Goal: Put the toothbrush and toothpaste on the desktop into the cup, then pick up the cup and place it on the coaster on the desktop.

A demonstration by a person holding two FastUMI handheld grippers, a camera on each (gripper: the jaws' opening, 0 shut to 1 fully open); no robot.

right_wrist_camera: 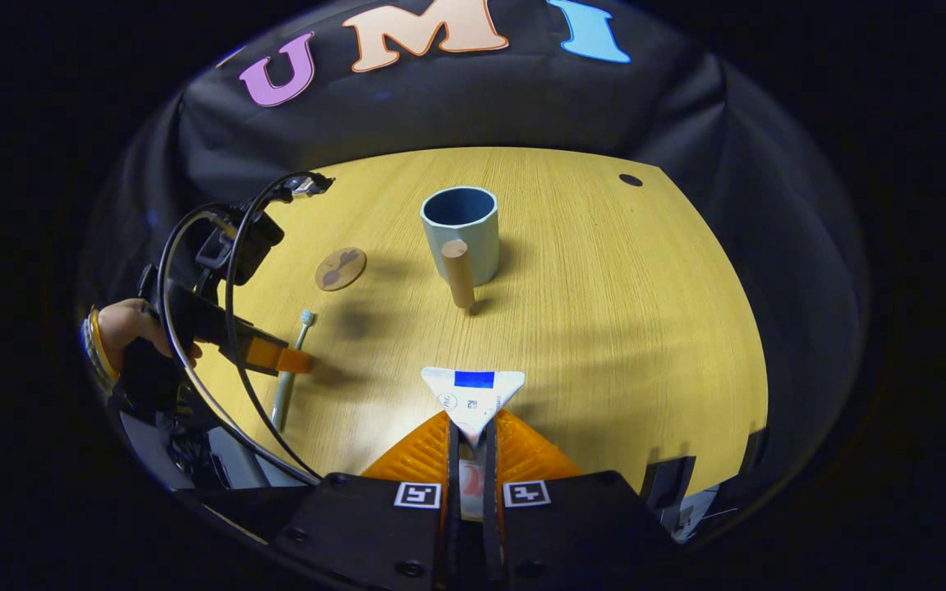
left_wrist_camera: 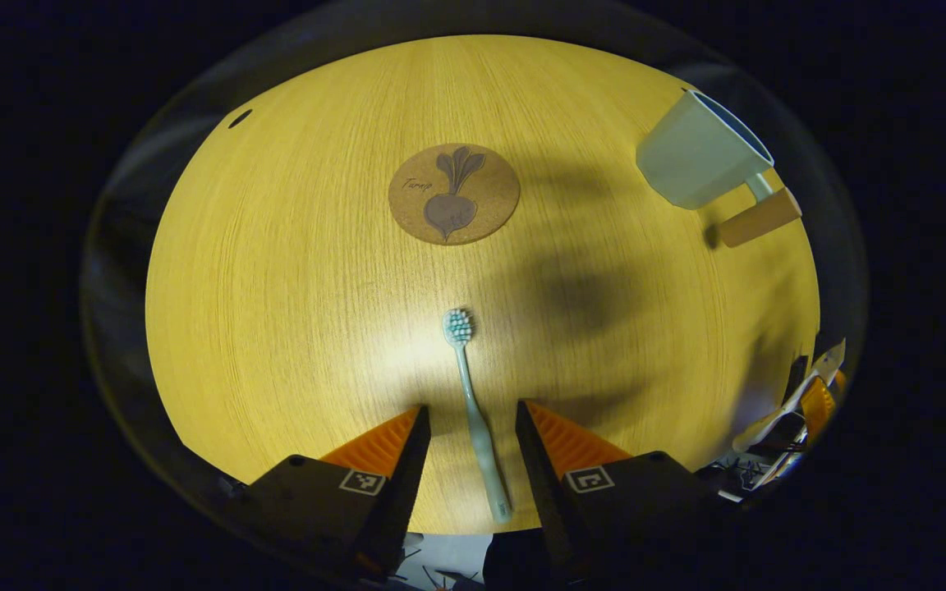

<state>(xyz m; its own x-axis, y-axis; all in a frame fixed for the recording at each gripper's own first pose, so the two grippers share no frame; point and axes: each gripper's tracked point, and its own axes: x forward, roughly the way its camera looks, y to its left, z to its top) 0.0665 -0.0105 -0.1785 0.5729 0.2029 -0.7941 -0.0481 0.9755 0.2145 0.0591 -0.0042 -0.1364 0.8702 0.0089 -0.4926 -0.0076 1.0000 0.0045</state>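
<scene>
Toothbrush step: pale green plastic toothbrush (left_wrist_camera: 473,410) flat on tabletop (left_wrist_camera: 276,287) between our wide-open left hand-held gripper (left_wrist_camera: 471,414) fingers. Right hand-held gripper (right_wrist_camera: 473,419) pinches white toothpaste tube (right_wrist_camera: 473,392). Next: close, carry to blue-grey cup (right_wrist_camera: 460,230) ahead.

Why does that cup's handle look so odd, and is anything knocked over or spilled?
Nothing is spilled or tipped. The cup stands upright; its handle is simply a wooden peg sticking out. The toothbrush lies flat between the open left gripper, and the right gripper pinches the toothpaste.
</scene>
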